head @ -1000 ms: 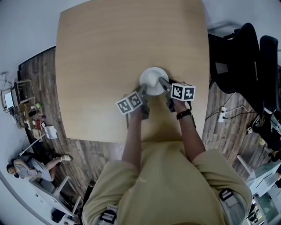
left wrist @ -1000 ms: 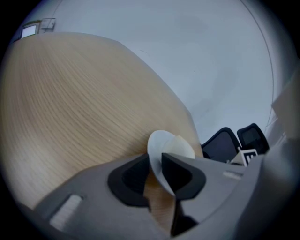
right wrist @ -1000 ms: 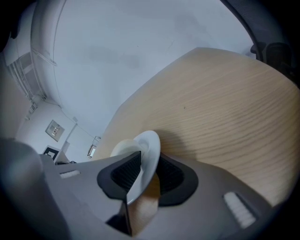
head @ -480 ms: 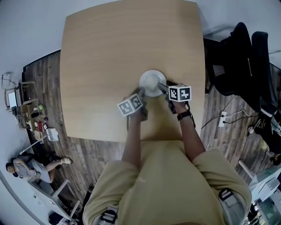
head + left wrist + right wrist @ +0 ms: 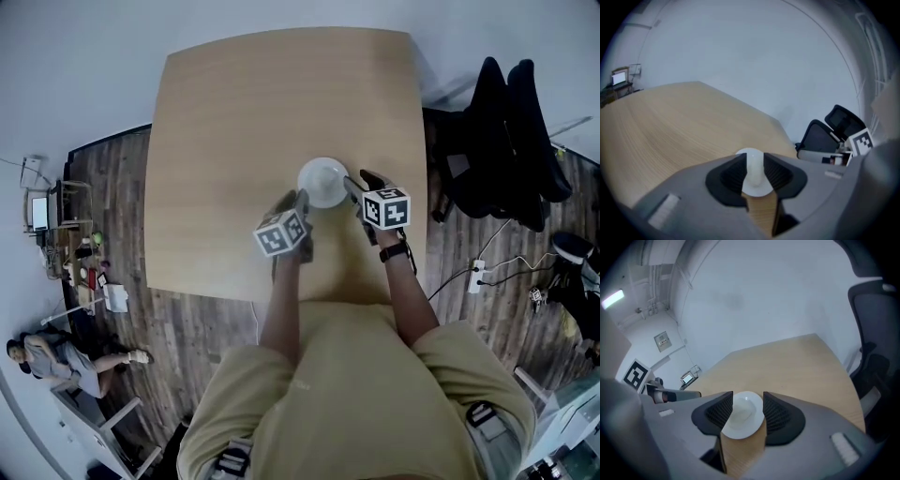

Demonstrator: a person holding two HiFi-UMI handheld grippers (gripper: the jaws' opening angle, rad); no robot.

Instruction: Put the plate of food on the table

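A white plate (image 5: 323,180) with pale food rests on the wooden table (image 5: 244,103), near its front middle. My left gripper (image 5: 299,200) sits at the plate's near-left rim and my right gripper (image 5: 351,186) at its right rim. In the left gripper view the plate (image 5: 753,174) shows edge-on through the gap of the left gripper (image 5: 753,165). The right gripper view has the plate (image 5: 739,417) ahead of the right gripper (image 5: 747,405). Both pairs of jaws are closing a little, and their pads stand off the rim.
Black office chairs (image 5: 502,131) stand just right of the table. A power strip (image 5: 476,272) and cables lie on the wood floor at the right. A cluttered desk (image 5: 56,234) and a seated person (image 5: 47,361) are at the far left.
Both grippers have let go of the plate's rim and drawn back slightly toward me. The plate stays on the table. The head view has shifted.
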